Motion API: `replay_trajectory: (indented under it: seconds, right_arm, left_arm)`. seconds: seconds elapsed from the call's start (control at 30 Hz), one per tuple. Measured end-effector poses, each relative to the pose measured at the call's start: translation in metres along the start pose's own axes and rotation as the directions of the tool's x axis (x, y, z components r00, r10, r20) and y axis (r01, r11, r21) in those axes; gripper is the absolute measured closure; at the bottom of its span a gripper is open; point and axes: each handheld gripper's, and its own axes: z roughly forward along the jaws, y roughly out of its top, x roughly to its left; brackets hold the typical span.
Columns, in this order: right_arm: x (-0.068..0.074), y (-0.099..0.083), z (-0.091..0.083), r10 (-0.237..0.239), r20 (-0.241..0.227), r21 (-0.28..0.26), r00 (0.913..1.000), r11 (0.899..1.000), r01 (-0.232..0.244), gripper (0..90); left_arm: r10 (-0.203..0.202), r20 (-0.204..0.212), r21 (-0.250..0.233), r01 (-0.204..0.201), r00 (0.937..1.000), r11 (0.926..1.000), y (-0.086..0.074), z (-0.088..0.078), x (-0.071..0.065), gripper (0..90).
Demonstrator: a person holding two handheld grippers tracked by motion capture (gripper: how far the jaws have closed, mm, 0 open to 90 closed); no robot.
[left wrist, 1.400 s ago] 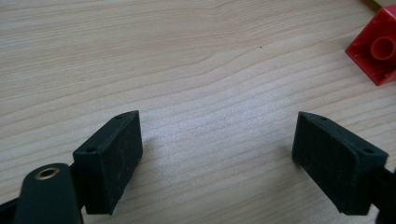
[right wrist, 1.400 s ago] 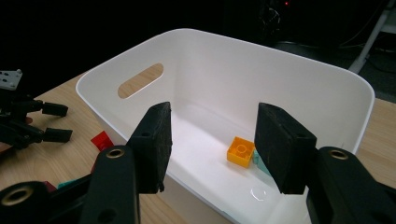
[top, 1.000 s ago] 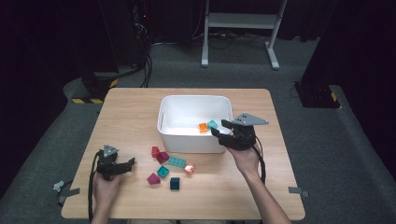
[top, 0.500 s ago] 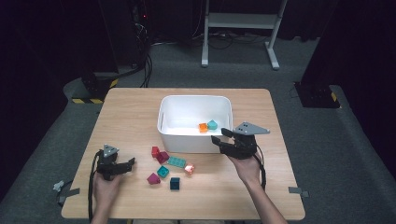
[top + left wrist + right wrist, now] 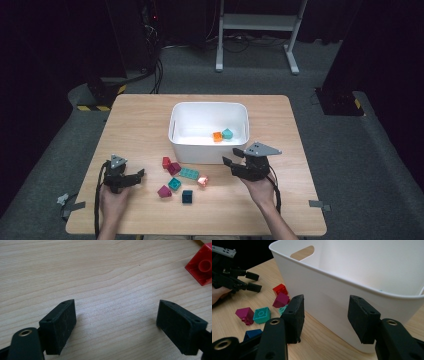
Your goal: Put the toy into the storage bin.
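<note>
My right gripper (image 5: 234, 166) has dropped from over the white bin (image 5: 208, 150) to the table, jaws just narrowed yet empty, probably lining up on the orange block (image 5: 202, 180) to its left; left gripper (image 5: 134, 176) rests spread

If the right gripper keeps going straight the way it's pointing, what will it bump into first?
Probably the white bin. In the right gripper view, the right gripper is open and empty, and the bin's near wall fills the gap straight ahead. How close it is remains unclear.
</note>
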Motion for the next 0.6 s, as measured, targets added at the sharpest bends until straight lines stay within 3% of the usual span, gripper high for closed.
replay_trajectory:
  seconds: [0.6]
  right_arm:
    - [0.013, -0.028, 0.021, 0.004, -0.028, 0.046, 0.9996, 0.999, -0.002, 47.4]
  left_arm:
    - [0.000, 0.000, 0.000, 0.000, 1.0000, 1.0000, 0.000, 0.000, 0.000, 16.4]
